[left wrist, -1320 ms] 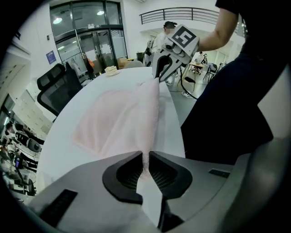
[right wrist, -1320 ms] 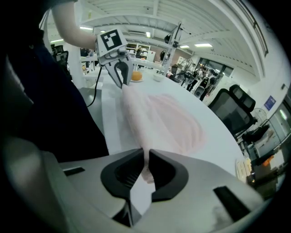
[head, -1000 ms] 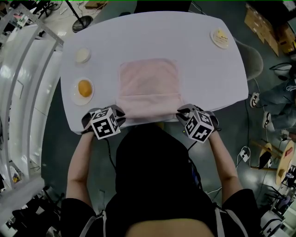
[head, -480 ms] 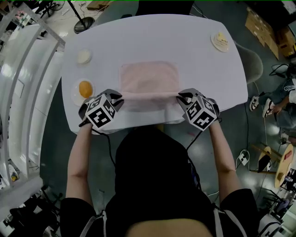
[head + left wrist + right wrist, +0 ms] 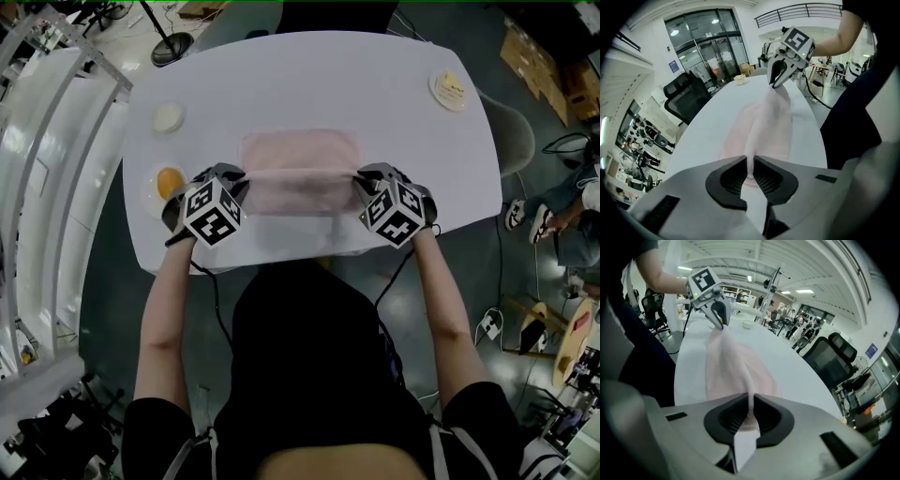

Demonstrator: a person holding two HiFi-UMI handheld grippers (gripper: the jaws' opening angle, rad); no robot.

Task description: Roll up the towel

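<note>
My left fingers [image 5: 727, 180] and my right fingers [image 5: 723, 420] each pinch one end of the pink towel [image 5: 300, 155]. The rest lies on the white counter [image 5: 309, 75].

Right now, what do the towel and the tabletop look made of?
The towel: soft woven cloth, probably cotton or terry, matte pale pink; it sags and creases along its pinched edge. The tabletop: hard, smooth white surface, perhaps laminate or plastic; even tone, slight sheen, no grain. Exact material can't be told.
</note>
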